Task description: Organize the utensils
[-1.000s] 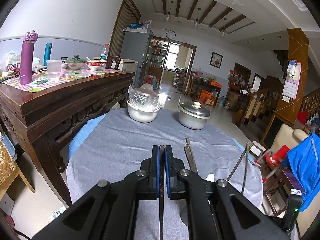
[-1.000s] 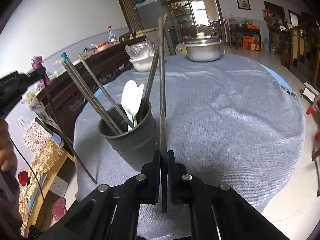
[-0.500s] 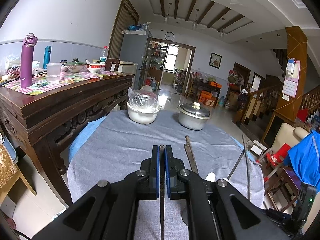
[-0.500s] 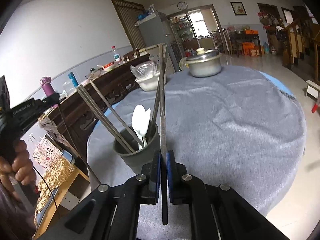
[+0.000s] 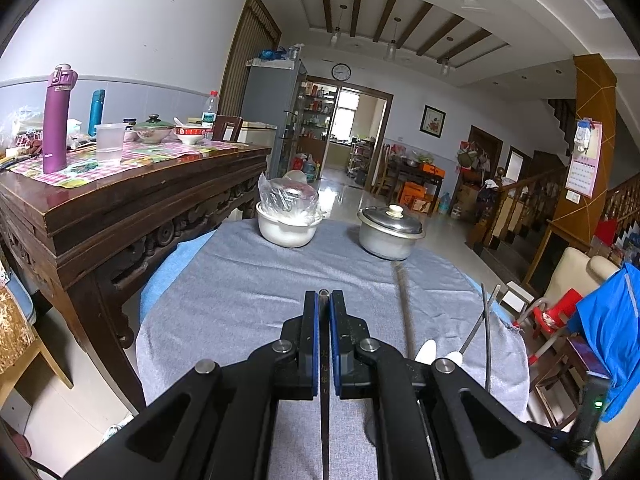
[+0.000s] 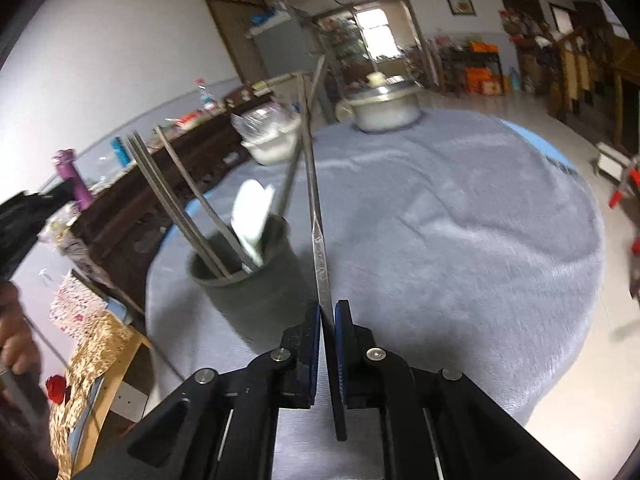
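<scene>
Left gripper [image 5: 324, 304]: jaws clamped on a chopstick [image 5: 324, 420]. Right gripper [image 6: 327, 314]: jaws clamped on a second chopstick [image 6: 316, 216], beside the holder [image 6: 256, 284] on the bench [image 6: 460, 220].

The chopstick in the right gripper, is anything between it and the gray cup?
Nothing visible blocks it. The chopstick, clamped in the right gripper, is beside the cup, whose mouth already holds chopsticks and a white spoon.

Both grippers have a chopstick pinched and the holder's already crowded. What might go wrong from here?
1. The right gripper holds its chopstick near the bottom end; the long free part may swing or slip.
2. The holder already has leaning chopsticks and spoons; inserting could knock them or tip it.
3. The right view is blurred, so aim may be off.
</scene>
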The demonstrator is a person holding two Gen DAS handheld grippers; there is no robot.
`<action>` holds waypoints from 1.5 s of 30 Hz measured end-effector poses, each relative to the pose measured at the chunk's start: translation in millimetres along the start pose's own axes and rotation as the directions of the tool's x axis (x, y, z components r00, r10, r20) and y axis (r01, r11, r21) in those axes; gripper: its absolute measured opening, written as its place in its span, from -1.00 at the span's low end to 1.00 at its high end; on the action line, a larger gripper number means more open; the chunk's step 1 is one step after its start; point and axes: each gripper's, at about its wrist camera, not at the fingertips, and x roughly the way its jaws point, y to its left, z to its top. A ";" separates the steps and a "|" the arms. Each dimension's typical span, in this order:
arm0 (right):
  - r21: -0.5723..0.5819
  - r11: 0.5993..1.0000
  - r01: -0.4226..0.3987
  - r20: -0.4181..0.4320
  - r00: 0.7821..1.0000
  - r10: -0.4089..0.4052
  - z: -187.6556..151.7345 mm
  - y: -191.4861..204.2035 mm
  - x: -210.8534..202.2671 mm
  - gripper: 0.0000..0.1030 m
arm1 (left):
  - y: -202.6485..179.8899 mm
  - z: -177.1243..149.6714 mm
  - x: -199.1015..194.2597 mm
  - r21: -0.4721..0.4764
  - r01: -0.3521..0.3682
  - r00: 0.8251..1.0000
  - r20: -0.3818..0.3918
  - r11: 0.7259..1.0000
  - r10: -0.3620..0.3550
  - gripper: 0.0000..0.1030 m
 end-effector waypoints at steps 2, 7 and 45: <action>0.013 1.000 0.008 -0.015 1.000 -0.007 0.4 -6.2 6.5 -0.84 | 0.2 0.1 0.2 -0.001 0.000 1.000 0.000 1.000 0.000 -0.90; -0.001 1.000 -0.024 -0.004 1.000 0.024 3.5 -2.6 10.5 -0.84 | 1.4 0.6 0.6 -0.009 0.000 1.000 -0.007 1.000 0.000 -0.90; -0.254 0.964 0.079 0.081 0.995 -0.060 127.7 108.2 15.4 -0.24 | 12.5 2.6 6.6 -0.042 0.031 0.999 -0.032 0.999 -0.032 -0.90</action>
